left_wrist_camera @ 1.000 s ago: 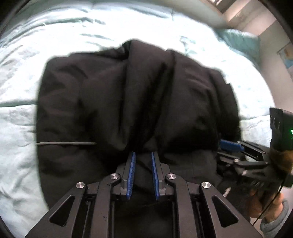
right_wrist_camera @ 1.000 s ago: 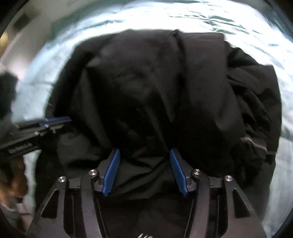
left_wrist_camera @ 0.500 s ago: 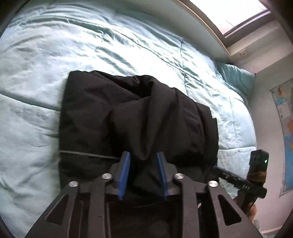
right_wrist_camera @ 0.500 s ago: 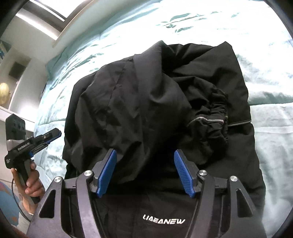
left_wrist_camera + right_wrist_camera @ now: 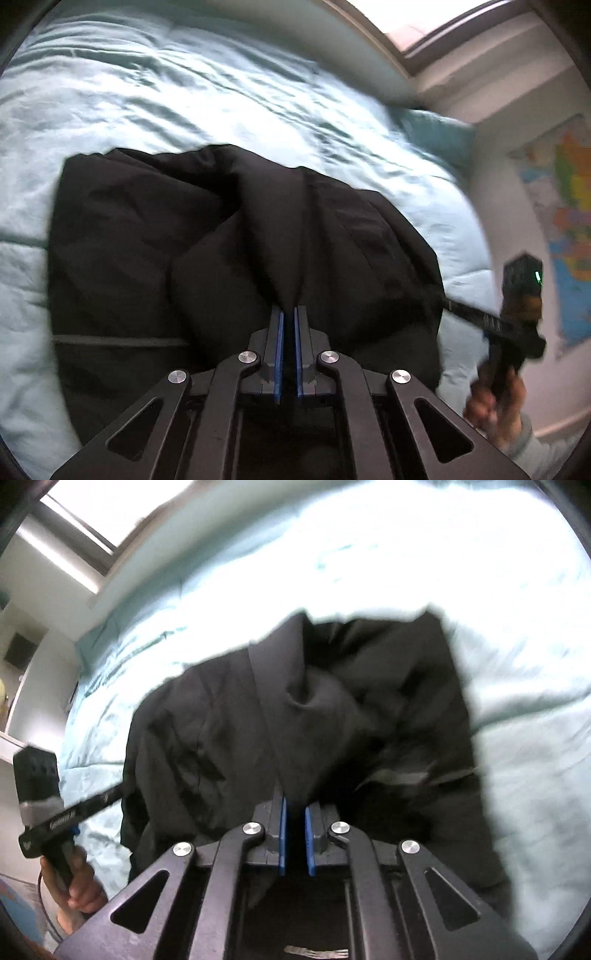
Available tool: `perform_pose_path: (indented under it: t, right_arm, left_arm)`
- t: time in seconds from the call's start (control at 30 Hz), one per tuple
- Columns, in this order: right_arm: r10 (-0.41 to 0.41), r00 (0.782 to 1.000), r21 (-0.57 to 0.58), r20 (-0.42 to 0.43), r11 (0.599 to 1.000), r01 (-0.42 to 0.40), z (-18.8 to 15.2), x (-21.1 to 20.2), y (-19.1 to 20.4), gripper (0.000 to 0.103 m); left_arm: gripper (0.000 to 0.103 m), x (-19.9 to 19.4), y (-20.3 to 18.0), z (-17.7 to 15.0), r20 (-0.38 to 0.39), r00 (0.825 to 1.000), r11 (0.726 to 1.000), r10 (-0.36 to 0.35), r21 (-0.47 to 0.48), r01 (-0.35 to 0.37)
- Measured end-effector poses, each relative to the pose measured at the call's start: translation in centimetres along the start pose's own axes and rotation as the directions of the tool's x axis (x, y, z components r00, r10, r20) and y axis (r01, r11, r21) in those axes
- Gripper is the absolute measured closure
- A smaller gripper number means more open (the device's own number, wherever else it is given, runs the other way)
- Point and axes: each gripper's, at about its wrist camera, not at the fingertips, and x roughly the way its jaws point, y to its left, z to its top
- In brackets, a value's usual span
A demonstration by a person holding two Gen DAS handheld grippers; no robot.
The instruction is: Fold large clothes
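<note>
Left gripper [image 5: 287, 314] is angled down over the bed, blue pads clamped on a raised ridge of the black jacket [image 5: 155, 251]. Right gripper [image 5: 294, 805] is pitched steeper, likewise clenched on a pinch of dark cloth. Each handle is gripped by a bare hand [image 5: 79, 888] (fingers wrapped, sleeve edge seen). The jacket is spread, crumpled, on the pale-teal duvet [image 5: 184, 92]. No containers are seen.
</note>
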Motion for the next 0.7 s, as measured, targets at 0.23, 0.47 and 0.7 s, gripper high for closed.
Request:
perform_pose_path:
  t: [0.23, 0.47, 0.7]
  right_arm:
    - [-0.117, 0.986, -0.128, -0.115, 0.987, 0.102, -1.5, 3.5, -0.9, 0.093]
    - [-0.089, 0.975, -0.078, -0.205, 0.994, 0.074, -3.4, 5.9, -2.1, 0.082]
    - [-0.159, 0.987, -0.169, -0.03, 0.974, 0.152, -2.8, -0.7, 1.4, 0.033]
  left_arm:
    - [0.096, 2.8, 3.8, -2.8, -0.049, 0.999, 0.988, -0.01, -0.152, 0.003]
    - [0.092, 0.9, 1.5, -2.3, -0.102, 0.993, 0.997, 0.064, -0.033, -0.068]
    - [0.086, -5.9, -6.1, 0.2, 0.094, 0.986, 0.97, 0.141, 0.185, -0.157]
